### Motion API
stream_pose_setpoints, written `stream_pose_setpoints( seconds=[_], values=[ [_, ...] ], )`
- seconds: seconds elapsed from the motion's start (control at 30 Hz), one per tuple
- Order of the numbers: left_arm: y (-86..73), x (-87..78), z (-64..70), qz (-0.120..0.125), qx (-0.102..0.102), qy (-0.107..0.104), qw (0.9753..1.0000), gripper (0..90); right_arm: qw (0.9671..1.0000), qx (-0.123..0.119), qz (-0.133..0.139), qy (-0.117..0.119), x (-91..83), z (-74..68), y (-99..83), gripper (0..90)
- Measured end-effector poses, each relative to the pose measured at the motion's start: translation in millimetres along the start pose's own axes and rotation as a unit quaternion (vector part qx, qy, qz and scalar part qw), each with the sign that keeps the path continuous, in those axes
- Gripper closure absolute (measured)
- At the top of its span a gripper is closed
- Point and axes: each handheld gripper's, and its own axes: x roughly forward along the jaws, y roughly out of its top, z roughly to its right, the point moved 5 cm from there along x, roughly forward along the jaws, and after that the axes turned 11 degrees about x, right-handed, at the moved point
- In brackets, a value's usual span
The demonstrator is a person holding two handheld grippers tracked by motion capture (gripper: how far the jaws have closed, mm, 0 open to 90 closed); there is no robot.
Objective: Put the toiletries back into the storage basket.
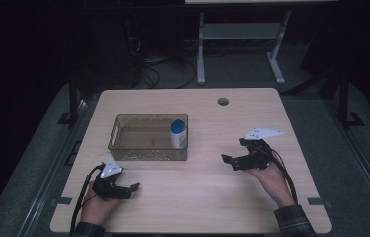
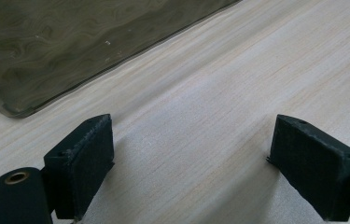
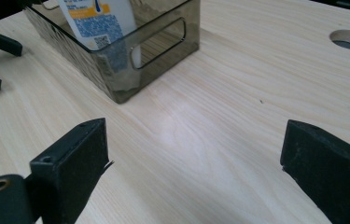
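**Both grippers idle, bottle already standing in the bin**

Your left gripper (image 1: 134, 187) sits at the lower left of the high view with its fingers (image 2: 80, 163) spread wide apart and nothing between them; its own view looks along bare wood toward the near wall of the bin, which cuts across the upper left of that frame. Your right gripper (image 1: 228, 160) rests right of centre in the high view, its fingers (image 3: 72, 161) likewise wide apart and empty, aimed leftward at the bin's end wall with its cut-out handle.

Outward from there, the smoky clear bin (image 1: 123, 153) stands in the middle of the counter (image 1: 212, 207), well apart from both grippers. The white bottle with the blue cap (image 1: 177, 134) stands upright inside it, against the right-hand end; in the right gripper view its label (image 3: 99, 17) shows through the wall at the top left.

Judging from this, you are either at rest after placing the bottle or about to fetch it. If you fetch it, the right gripper is the nearer one: lift it above the rim, come down over the cap, and close on the body without knocking the wall.
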Motion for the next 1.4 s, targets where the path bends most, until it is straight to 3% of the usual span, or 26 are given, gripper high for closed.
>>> stream_pose_setpoints(
  seconds=[0.63,0.97,1.2,1.4],
  values=[
    [0.0,0.0,0.0,0.0,0.0,0.0,1.0,12.6,0.999,0.028,-0.006,-0.034,-25.6,29.1,-44.3,7.2],
    [0.0,0.1,0.0,0.0,0.0,0.001,1.0,12.6,0.9964,0.045,-0.029,-0.065,-36.1,48.7,-76.5,7.1],
    [0.0,0.1,0.0,0.001,0.0,0.001,1.0,12.6,0.993,0.036,-0.061,-0.095,-36.4,58.5,-95.9,6.8],
    [0.0,0.1,0.0,0.001,0.0,0.0,1.0,12.6,0.9918,0.03,-0.072,-0.102,-34.6,59.7,-100.5,6.4]
  ],
)
